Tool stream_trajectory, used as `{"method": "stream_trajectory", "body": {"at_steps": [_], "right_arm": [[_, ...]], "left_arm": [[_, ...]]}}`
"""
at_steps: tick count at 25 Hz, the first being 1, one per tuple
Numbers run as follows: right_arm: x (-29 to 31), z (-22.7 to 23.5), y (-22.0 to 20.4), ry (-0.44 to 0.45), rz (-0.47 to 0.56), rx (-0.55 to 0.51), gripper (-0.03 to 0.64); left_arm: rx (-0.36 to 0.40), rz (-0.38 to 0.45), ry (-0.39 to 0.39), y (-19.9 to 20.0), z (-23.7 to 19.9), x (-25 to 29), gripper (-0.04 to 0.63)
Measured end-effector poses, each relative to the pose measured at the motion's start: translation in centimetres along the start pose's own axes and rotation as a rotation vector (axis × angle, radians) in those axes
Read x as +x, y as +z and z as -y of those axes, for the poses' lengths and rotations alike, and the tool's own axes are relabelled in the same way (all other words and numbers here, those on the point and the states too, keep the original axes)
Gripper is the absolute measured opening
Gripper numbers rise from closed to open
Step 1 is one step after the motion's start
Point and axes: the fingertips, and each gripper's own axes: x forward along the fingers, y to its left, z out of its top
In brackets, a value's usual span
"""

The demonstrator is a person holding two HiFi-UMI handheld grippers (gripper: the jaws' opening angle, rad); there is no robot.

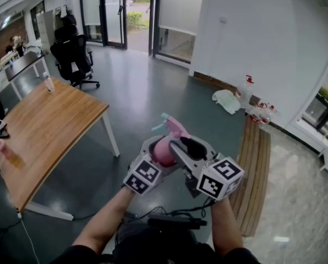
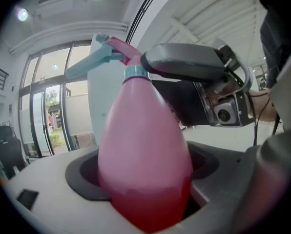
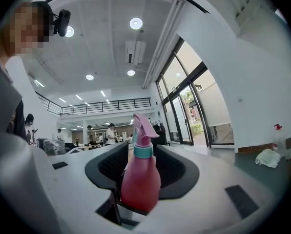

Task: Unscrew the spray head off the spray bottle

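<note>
A pink spray bottle with a pink and teal spray head is held up in front of me between both grippers. My left gripper is shut on the bottle's lower body, which fills its jaws, and the teal collar sits at the top. My right gripper reaches in from the right, one dark finger lying beside the collar. In the right gripper view the bottle stands between the right gripper's jaws, which are open, and the pads do not press on it.
A wooden table stands at the left with a black office chair behind it. A slatted wooden bench runs along the right. A cloth and bottles lie by the white wall. Cables trail on the floor below me.
</note>
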Motion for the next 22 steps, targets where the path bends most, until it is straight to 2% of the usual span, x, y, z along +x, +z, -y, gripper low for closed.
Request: {"method": "stream_trajectory", "body": {"at_steps": [4, 6, 11, 16, 22], "right_arm": [[0.1, 0.0, -0.3, -0.008, -0.001, 0.000, 0.189], [0.2, 0.0, -0.4, -0.020, -0.004, -0.023, 0.147], [0.0, -0.2, -0.3, 0.016, -0.016, -0.043, 0.135], [-0.6, -1.0, -0.1, 0.115, -0.029, -0.065, 0.135], [-1.5, -2.2, 0.2, 0.285, -0.046, -0.108, 0.135]], "left_arm": [[0.012, -0.009, 0.017, -0.3, 0.2, 0.2, 0.443], [0.013, -0.008, 0.015, -0.5, 0.2, 0.2, 0.443], [0.020, -0.005, -0.034, -0.3, 0.5, 0.0, 0.443], [0.020, 0.013, -0.192, 0.1, 2.1, -0.8, 0.445], [0.011, 0.063, -0.407, 1.0, 4.3, -2.1, 0.445]]}}
